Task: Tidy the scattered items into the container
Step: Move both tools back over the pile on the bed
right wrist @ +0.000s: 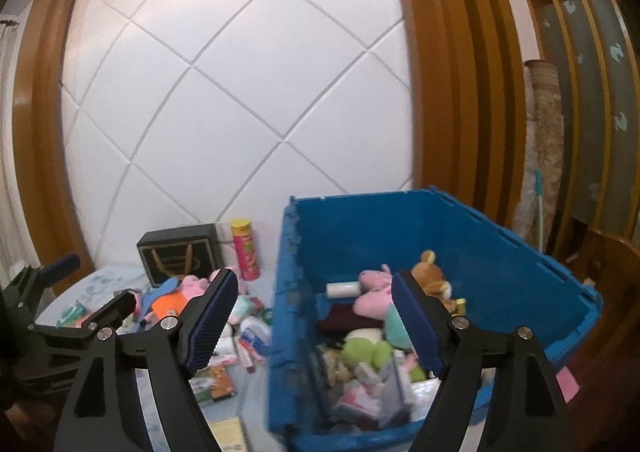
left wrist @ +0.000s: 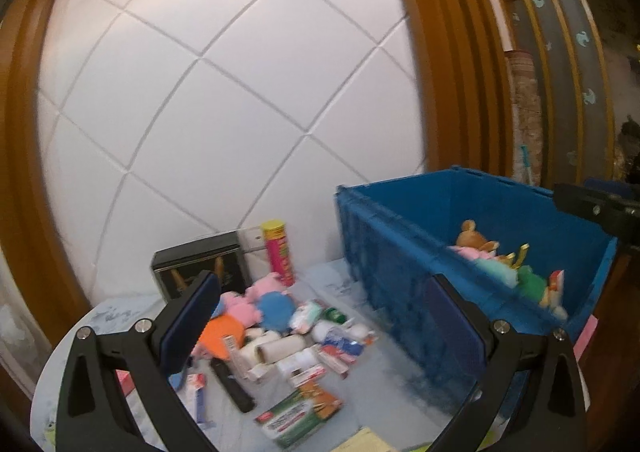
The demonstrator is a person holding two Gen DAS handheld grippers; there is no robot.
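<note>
One blue container (right wrist: pixel 460 236) is sitting on the pale table (left wrist: pixel 384 384), holding plush toys, two pink. One scattered pile (left wrist: pixel 280 336) is lying left of it, beside one pink-yellow canister (left wrist: pixel 279 252) and one black box (left wrist: pixel 200 262). White quilted wall behind. Labels unreadable. Left gripper (left wrist: pixel 320 328) and right gripper (right wrist: pixel 316 320) are both spread, pinching nothing.

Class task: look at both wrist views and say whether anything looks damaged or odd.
The blue plastic crate looks damaged: the rim of its left wall is chipped and ragged, and the outer side below is scuffed. Nothing looks spilled.
</note>
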